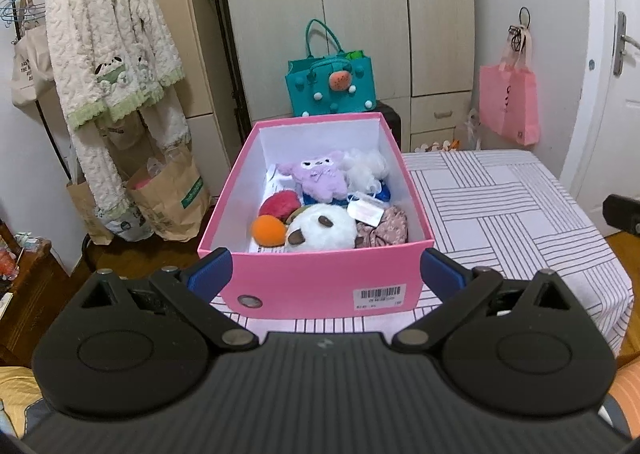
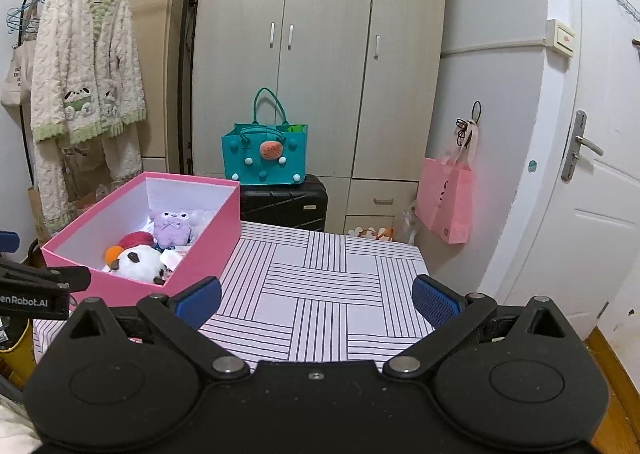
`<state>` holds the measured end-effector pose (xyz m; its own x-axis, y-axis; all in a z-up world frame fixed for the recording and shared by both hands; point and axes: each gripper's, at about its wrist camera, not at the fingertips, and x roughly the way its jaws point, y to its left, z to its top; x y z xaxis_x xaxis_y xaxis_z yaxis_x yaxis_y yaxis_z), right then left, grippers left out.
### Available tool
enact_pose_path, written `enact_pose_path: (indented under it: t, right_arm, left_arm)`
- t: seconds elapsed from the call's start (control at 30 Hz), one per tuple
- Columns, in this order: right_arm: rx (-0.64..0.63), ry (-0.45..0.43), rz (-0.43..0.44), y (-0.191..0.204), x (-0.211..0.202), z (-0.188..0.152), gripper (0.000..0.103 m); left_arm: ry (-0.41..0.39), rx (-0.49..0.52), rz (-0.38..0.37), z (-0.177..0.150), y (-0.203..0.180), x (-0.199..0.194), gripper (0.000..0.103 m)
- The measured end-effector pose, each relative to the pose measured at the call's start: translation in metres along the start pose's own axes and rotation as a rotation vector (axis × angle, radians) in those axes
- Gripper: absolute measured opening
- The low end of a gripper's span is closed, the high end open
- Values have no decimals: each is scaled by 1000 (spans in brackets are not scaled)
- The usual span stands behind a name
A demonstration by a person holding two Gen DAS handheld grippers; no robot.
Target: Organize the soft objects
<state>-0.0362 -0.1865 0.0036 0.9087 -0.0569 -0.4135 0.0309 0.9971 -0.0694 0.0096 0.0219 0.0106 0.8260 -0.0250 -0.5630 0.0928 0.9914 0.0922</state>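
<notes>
Left wrist view: striped tablecloth [image 1: 500,210] underneath, pink box [image 1: 320,278] at its left end. Inside, from large to small: white plush [image 1: 324,230], purple plush [image 1: 320,176], red plush [image 1: 280,203], orange ball [image 1: 267,230]. Left gripper [image 1: 326,272] spread wide, empty, just before box front. Right gripper [image 2: 316,300] likewise spread, empty, over bare cloth.

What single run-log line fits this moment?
left gripper: open, empty | right gripper: open, empty | pink box: on table, holds soft toys | table: striped cloth
</notes>
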Motion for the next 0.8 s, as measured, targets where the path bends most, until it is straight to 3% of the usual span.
enact_pose_path:
  t: [0.8]
  right_arm:
    - [31,19,3,-5,3,-5,103]
  left_arm:
    - [-4,-23,-24,2,3,-6,102]
